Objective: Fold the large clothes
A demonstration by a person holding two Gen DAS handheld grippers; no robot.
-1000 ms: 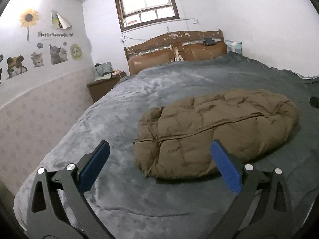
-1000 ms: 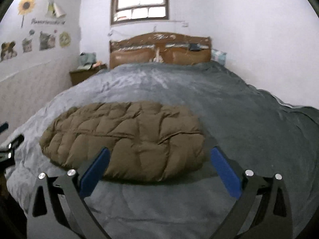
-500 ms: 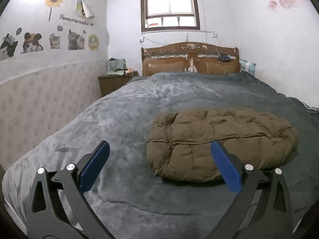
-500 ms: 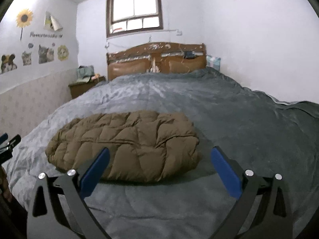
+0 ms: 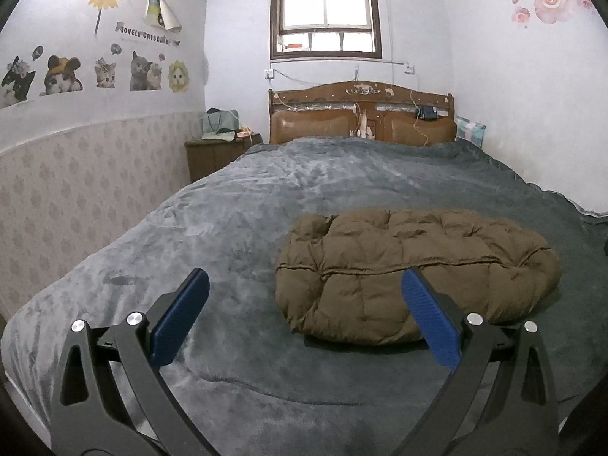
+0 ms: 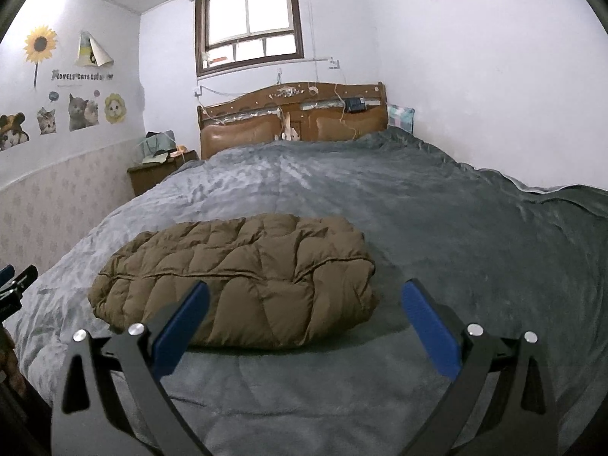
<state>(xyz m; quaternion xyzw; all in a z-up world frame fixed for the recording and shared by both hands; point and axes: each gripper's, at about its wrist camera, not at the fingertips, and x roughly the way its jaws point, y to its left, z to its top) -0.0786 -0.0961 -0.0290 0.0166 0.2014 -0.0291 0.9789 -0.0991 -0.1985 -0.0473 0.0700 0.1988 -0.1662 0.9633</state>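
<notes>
A brown quilted down jacket [image 5: 414, 273] lies folded into a thick oblong bundle on the grey blanket [image 5: 243, 220] near the foot of the bed. My left gripper [image 5: 304, 323] is open, held back from the jacket's left end, with nothing between its blue pads. In the right wrist view the same jacket [image 6: 243, 273] lies ahead and slightly left. My right gripper [image 6: 304, 326] is open too, short of the bundle's near edge and empty. The left gripper's tip [image 6: 15, 285] shows at the left border of that view.
The grey blanket [image 6: 456, 235] covers the whole bed up to a wooden headboard [image 5: 361, 117]. A nightstand [image 5: 216, 152] with a bag on it stands at the far left by the wall. Walls close in on both sides of the bed.
Both grippers have drawn back and levelled out, so the jacket sits lower and smaller in both views. The jacket itself has not moved. Both stay open.
</notes>
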